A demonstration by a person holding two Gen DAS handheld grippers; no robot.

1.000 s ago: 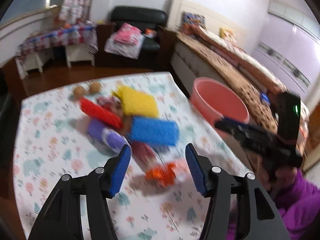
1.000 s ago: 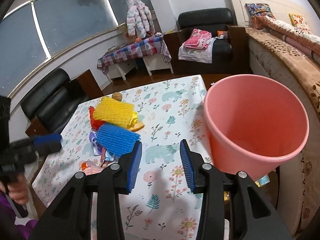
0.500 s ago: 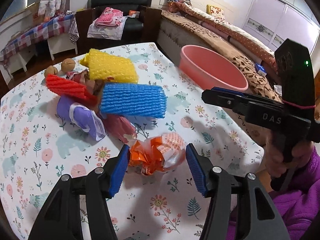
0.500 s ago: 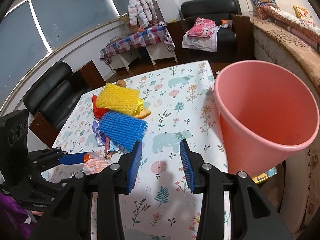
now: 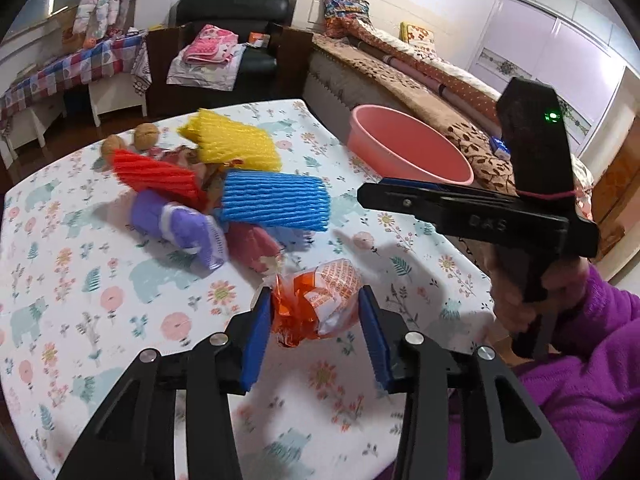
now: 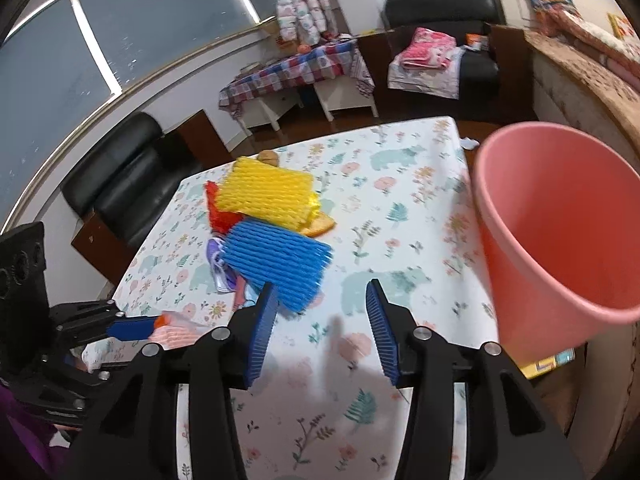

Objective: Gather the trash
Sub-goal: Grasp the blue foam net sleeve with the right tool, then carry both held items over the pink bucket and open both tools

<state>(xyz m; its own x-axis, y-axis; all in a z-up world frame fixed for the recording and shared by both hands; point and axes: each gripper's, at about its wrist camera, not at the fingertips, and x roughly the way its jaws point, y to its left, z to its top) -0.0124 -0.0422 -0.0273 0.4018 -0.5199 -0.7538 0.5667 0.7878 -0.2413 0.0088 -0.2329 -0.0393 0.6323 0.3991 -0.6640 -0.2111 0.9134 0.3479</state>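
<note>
An orange and white crumpled wrapper [image 5: 318, 302] sits between the pads of my left gripper [image 5: 316, 322], which touch both its sides. A pile of trash lies behind it: a blue foam net [image 5: 276, 199], a yellow foam net [image 5: 236, 144], a red foam net [image 5: 158, 176], a purple wrapper [image 5: 180, 230]. My right gripper [image 6: 322, 322] is open and empty above the table, just right of the blue net [image 6: 280, 264]. The pink bin [image 6: 560, 240] stands off the table's right edge.
Two walnuts [image 5: 128, 140] lie at the far side of the floral tablecloth [image 5: 80, 280]. A bed [image 5: 420, 68] runs behind the bin. A black armchair [image 6: 116, 184] stands left of the table. The right gripper also shows in the left wrist view [image 5: 460, 208].
My left gripper has moved forward and narrowed around the orange wrapper. My right gripper has shifted forward, closer to the blue net.
</note>
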